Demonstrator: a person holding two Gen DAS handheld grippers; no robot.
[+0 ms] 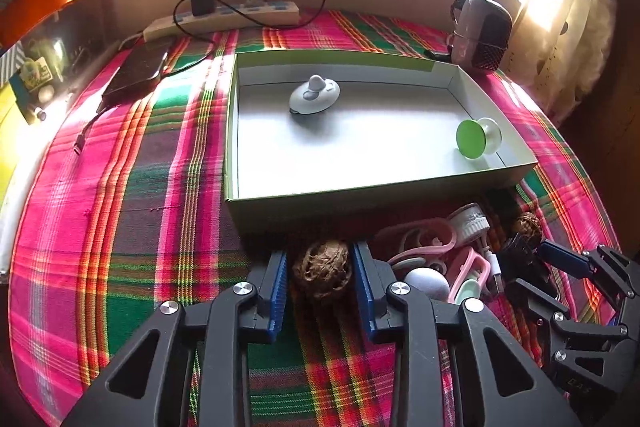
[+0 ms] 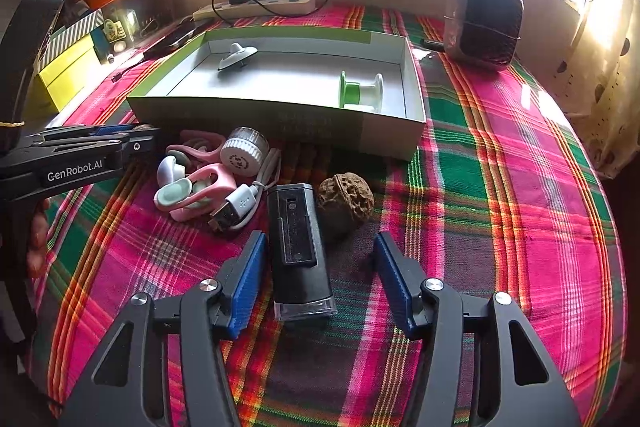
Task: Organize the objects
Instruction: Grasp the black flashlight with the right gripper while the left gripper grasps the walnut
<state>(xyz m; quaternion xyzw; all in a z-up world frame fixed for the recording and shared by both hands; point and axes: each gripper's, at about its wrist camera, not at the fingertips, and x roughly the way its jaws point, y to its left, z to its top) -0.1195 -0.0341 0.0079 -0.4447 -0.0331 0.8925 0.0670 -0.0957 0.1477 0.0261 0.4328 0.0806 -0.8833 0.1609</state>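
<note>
While the left gripper, marked "GenRobot.AI", clasps a walnut, the right gripper stands released around a black device.

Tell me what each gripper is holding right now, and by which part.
Left gripper: its pads flank a walnut at its two sides; contact can't be confirmed. Right gripper: open around the black device, pads clear, nothing held.

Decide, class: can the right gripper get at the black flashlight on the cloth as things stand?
Probably yes. The black flashlight already lies between the open right gripper; only a walnut sits close beside its far end.
</note>
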